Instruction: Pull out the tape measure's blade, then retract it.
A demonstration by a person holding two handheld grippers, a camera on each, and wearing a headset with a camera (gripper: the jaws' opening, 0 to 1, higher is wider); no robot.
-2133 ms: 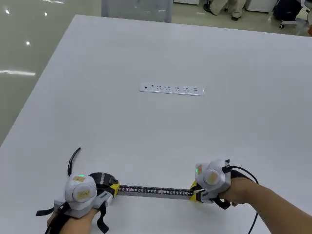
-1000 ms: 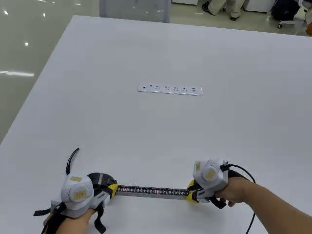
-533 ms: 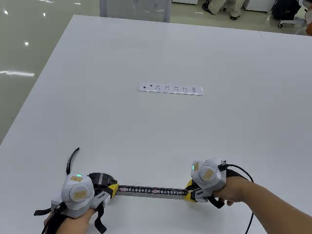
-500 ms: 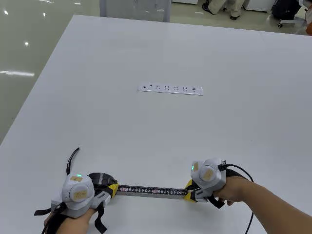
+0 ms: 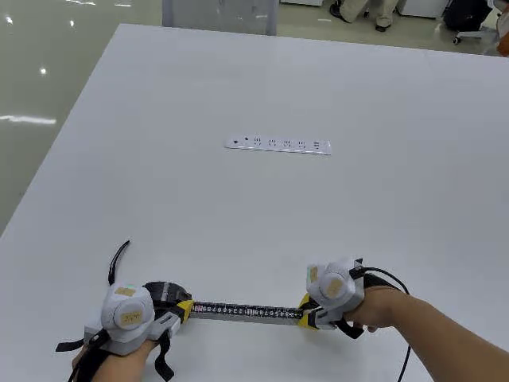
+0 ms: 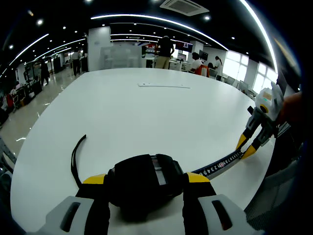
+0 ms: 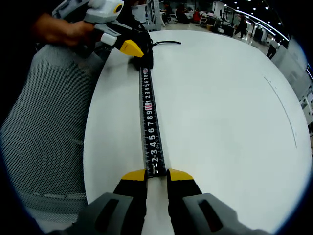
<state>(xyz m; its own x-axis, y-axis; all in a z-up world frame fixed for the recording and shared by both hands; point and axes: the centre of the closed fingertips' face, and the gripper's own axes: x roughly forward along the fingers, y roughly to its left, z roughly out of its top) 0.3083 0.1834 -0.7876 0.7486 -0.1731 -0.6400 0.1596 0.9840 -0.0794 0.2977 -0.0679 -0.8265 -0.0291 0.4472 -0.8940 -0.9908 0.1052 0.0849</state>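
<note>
The black tape measure case (image 6: 144, 180) lies on the white table near its front edge, clamped between the yellow-tipped jaws of my left gripper (image 5: 176, 309). Its dark blade (image 5: 242, 311) with printed numbers runs flat along the table to the right. My right gripper (image 7: 156, 175) is shut on the blade's end. The blade (image 7: 148, 120) stretches straight from there to the case (image 7: 144, 59). In the left gripper view the right gripper (image 6: 249, 146) holds the blade tip at the far right. A black wrist strap (image 6: 74, 154) trails from the case on the table.
A white power strip (image 5: 277, 146) lies in the middle of the table, far beyond both grippers. The table's front edge runs just beneath the blade. People and chairs stand past the far end of the table.
My right gripper has crept leftward toward the case with the blade tip, so the exposed blade is a little shorter. The left gripper and case have stayed in place.
</note>
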